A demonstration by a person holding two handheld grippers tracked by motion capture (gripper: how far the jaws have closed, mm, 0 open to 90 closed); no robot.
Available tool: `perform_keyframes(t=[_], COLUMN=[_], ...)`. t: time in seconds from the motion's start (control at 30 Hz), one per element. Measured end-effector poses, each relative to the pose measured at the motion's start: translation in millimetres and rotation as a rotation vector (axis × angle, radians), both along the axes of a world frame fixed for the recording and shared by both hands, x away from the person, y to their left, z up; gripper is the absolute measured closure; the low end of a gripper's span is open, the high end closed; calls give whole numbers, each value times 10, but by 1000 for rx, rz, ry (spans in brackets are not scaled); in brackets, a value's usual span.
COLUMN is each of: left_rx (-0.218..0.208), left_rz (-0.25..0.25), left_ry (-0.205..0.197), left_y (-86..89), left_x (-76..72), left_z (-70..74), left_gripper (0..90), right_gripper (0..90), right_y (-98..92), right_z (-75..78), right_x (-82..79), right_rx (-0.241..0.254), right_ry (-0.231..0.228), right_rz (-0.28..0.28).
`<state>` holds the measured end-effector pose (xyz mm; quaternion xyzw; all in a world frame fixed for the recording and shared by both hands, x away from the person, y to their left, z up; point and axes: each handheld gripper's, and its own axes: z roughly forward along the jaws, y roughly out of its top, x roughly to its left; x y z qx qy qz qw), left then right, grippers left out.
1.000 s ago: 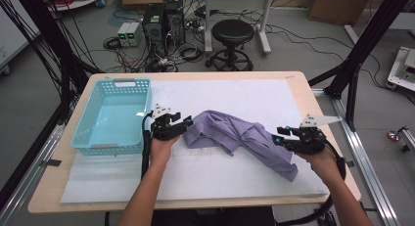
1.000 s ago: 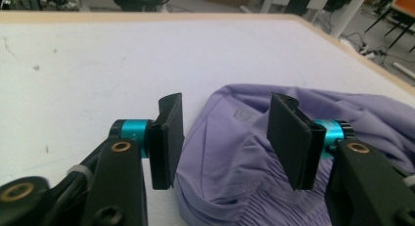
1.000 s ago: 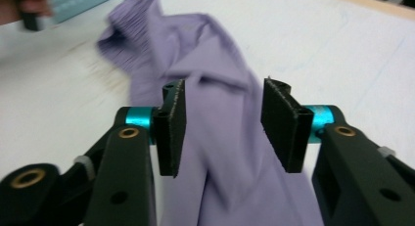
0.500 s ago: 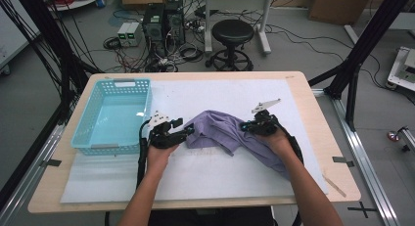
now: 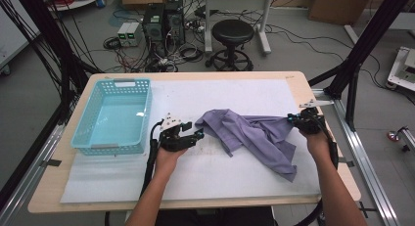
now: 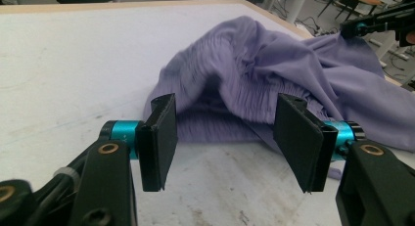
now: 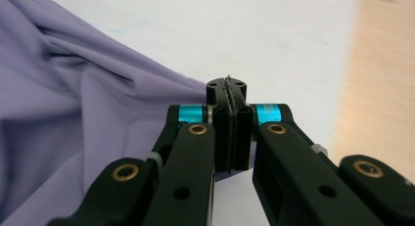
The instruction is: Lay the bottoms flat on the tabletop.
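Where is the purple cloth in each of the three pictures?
High view: purple cloth lies mid-table, between the left gripper and the right gripper.
Left gripper view: the cloth is bunched just beyond the open fingers.
Right gripper view: the cloth spreads across the left, its edge pinched in the shut fingers.
Shared landmark: the white mat under it.
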<state>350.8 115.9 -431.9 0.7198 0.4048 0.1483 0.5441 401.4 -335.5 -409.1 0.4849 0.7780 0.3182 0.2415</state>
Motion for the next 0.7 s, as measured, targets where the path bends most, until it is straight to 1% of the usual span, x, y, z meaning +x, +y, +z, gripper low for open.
perform_keyframes(t=[0.07,0.1,0.13,0.17,0.2,0.23,0.27,0.3,0.33,0.37,0.4,0.43,0.47,0.5,0.53,0.57,0.6,0.63,0.67,0.7], left_rx=[5,3,0,-2,-4,3,7,13,26,43,57,67,73,84,107,130,152,165,182,187], left_rz=[-11,-23,-33,-43,-65,-82,-101,-120,-135,-145,-147,-150,-160,-167,-172,-177,-177,-178,-170,-170], left_ry=[8,11,18,25,38,44,52,65,77,86,93,98,108,126,141,152,162,165,158,161], left_y=[-36,-60,-93,-122,-190,-257,-337,-425,-513,-597,-677,-743,-799,-857,-909,-957,-996,-1024,-1038,-1038], left_x=[-7,-4,-2,3,13,23,31,43,58,74,86,98,110,121,127,127,125,119,109,106], left_z=[-4,-10,-17,-24,-35,-45,-57,-67,-78,-88,-101,-118,-141,-172,-202,-231,-254,-263,-259,-253], left_gripper=[423,424,423,423,424,423,423,421,411,397,386,382,382,382,381,382,398,446,517,589], right_gripper=[900,900,900,900,900,900,873,787,739,723,683,657,628,603,582,554,534,525,520,516], right_y=[-121,-169,-214,-249,-263,-274,-271,-262,-245,-231,-213,-190,-170,-151,-126,-99,-70,-38,-6,26], right_z=[-18,-29,-43,-59,-68,-76,-77,-74,-66,-55,-43,-31,-22,-21,-28,-46,-72,-104,-141,-182], right_x=[-16,-30,-43,-59,-73,-99,-115,-127,-135,-144,-151,-157,-160,-160,-159,-153,-140,-128,-115,-101], right_rx=[-9,-23,-23,-17,-17,-7,6,18,31,45,49,47,55,64,56,54,47,34,20,16], right_ry=[8,11,20,27,26,18,9,0,-5,-11,-23,-32,-36,-36,-32,-17,0,14,33,52], right_rz=[-67,-100,-120,-127,-132,-126,-110,-100,-101,-87,-66,-58,-45,-24,-12,3,19,29,39,48])
